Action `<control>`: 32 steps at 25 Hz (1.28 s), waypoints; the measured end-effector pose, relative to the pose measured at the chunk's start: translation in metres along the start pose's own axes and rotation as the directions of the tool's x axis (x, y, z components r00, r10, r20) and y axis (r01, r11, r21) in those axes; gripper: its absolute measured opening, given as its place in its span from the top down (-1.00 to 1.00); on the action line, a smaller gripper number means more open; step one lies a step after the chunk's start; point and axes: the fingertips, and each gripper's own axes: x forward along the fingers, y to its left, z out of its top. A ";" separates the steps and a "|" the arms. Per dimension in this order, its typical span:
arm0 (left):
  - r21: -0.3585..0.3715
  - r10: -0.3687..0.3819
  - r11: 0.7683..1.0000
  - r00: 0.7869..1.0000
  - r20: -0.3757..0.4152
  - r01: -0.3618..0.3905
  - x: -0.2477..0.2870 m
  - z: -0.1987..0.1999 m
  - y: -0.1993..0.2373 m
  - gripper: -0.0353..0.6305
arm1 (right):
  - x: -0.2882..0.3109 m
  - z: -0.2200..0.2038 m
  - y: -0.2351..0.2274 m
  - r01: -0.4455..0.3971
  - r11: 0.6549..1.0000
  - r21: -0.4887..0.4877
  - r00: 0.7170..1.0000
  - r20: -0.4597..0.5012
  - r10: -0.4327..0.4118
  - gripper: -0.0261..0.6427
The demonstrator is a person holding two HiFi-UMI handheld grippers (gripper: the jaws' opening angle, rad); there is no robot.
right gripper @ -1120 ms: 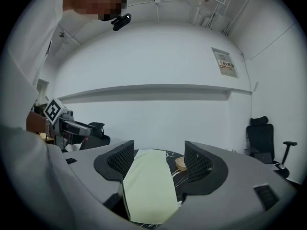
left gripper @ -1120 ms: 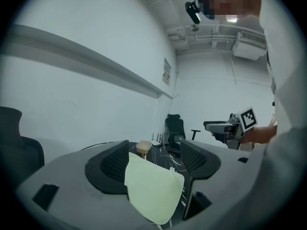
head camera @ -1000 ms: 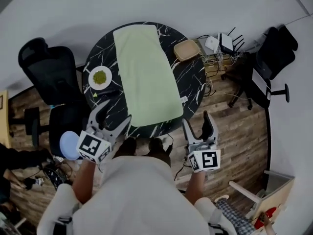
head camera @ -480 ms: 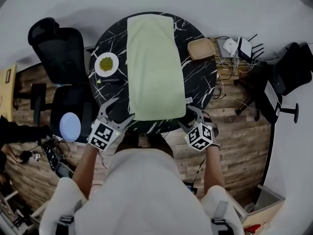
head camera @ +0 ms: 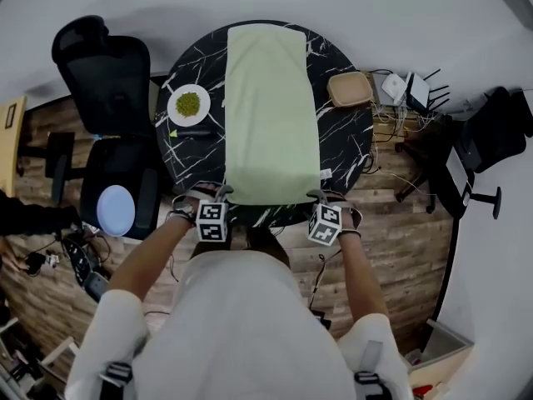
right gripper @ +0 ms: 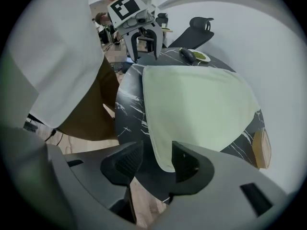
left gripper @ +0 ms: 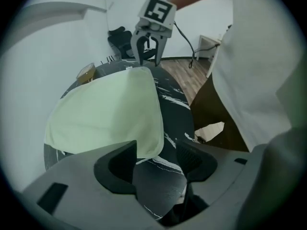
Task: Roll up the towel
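Pale-green towel (head camera: 271, 115) — soft rectangle — flat on marbled round table (head camera: 343, 138).

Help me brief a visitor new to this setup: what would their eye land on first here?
First, the long pale green towel lying flat down the middle of the round black marble-patterned table. Next, the left gripper and right gripper at its near corners, each with a towel corner between jaws that have just been closing but do not yet press it. A small white plate of something green sits left of the towel.
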 end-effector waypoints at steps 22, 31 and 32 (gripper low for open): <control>-0.006 -0.025 1.000 0.993 -0.115 0.024 0.014 -0.023 -0.054 0.85 | 0.012 -0.007 0.060 -0.102 0.994 -0.039 0.991 -0.092 0.098 0.88; -0.172 -0.197 0.967 0.979 -0.053 0.186 -0.006 -0.027 -0.119 0.85 | -0.001 -0.005 0.144 -0.338 0.941 0.000 0.936 -0.105 0.336 0.88; -0.174 -0.197 0.967 0.979 -0.052 0.186 -0.008 -0.027 -0.118 0.85 | -0.002 -0.005 0.145 -0.337 0.941 0.007 0.936 -0.102 0.336 0.88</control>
